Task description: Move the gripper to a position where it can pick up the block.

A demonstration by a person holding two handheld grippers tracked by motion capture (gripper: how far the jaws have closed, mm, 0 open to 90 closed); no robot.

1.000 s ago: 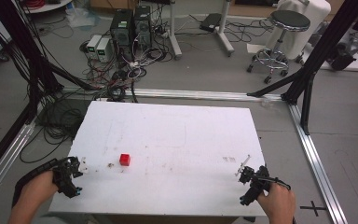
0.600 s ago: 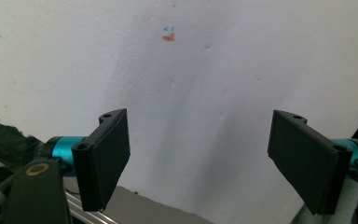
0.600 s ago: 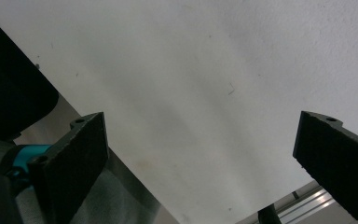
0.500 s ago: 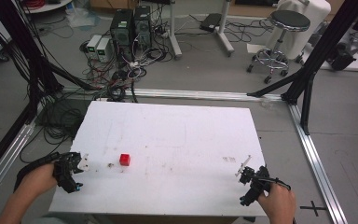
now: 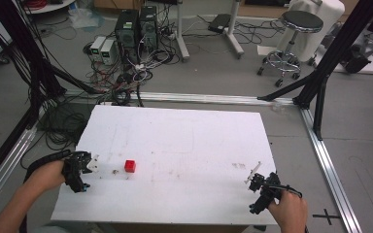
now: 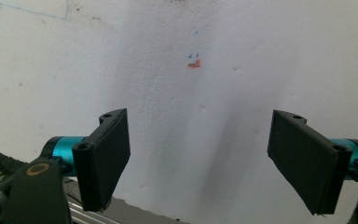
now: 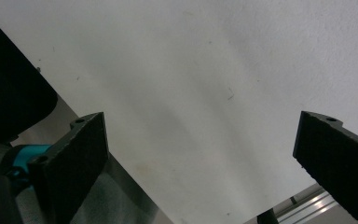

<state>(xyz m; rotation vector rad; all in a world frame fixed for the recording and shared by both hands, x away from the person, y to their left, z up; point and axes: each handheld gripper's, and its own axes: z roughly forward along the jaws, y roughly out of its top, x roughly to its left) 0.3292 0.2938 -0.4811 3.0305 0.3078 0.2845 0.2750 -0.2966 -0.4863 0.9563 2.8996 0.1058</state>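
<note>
A small red cube (image 5: 130,166) lies on the white table (image 5: 184,141), left of centre near the front. My left gripper (image 5: 82,168) is held low at the table's front left, a short way left of the cube and apart from it. In the left gripper view the left gripper (image 6: 199,119) is open, with bare tabletop and a small orange mark (image 6: 194,64) between its jaws. My right gripper (image 5: 258,183) is at the front right corner. In the right gripper view the right gripper (image 7: 204,122) is open wide over white tabletop, holding nothing.
A tiny dark speck (image 5: 115,171) lies between the left gripper and the cube. Metal frame rails (image 5: 328,160) run along the table's sides. Behind the table are cables, computer boxes (image 5: 136,26) and a stool (image 5: 291,34) on the floor.
My left gripper has moved a little forward and to the right, closer to the red cube. The right gripper has hardly moved.
</note>
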